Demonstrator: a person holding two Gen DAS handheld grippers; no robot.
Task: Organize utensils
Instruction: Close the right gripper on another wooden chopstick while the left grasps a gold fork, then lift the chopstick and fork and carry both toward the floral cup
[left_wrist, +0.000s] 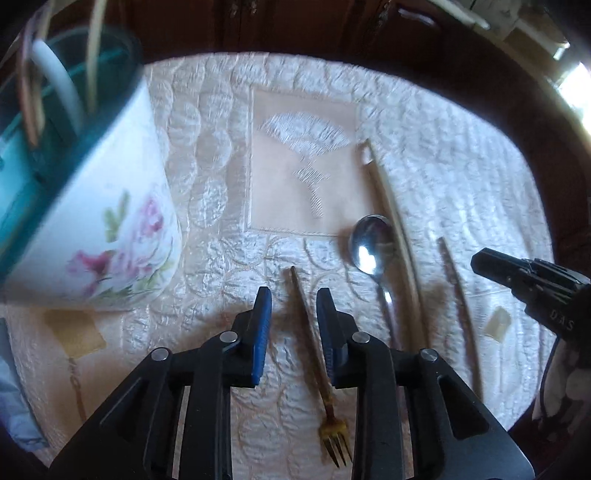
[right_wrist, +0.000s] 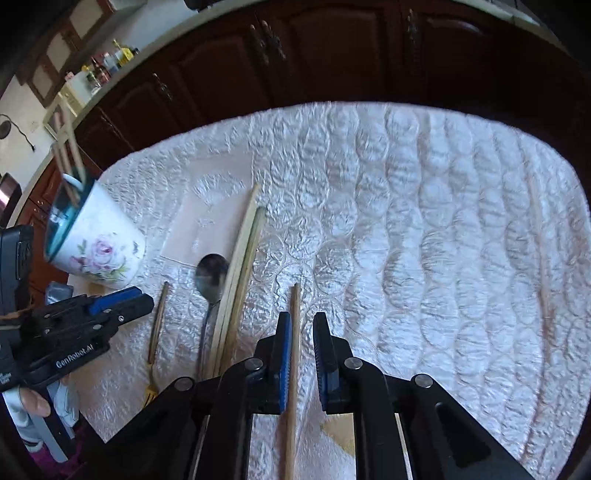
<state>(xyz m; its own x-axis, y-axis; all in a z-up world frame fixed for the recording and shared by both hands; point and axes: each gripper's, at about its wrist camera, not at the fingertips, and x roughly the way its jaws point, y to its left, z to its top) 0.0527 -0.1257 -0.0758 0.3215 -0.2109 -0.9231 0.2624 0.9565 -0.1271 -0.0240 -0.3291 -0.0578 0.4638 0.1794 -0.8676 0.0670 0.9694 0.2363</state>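
My left gripper (left_wrist: 293, 295) is open over the quilted cloth. A wooden-handled fork (left_wrist: 318, 358) lies between its blue pads, untouched by either. To its right lie a steel spoon (left_wrist: 369, 243), pale chopsticks (left_wrist: 391, 221) and a brown chopstick (left_wrist: 458, 295). My right gripper (right_wrist: 302, 317) straddles that brown chopstick (right_wrist: 294, 369). The stick sits close to the left pad with a gap to the right pad, so the gripper is open. A floral mug (left_wrist: 103, 206) with a teal inside stands at the left and holds several sticks and a white handle.
One more thin stick (right_wrist: 539, 251) lies far right on the white cloth (right_wrist: 406, 221). A small pale block (left_wrist: 498, 323) sits near the right gripper (left_wrist: 480, 260). Dark wooden cabinets (right_wrist: 295, 55) stand beyond the table's far edge. The left gripper (right_wrist: 140, 299) shows beside the mug (right_wrist: 103, 251).
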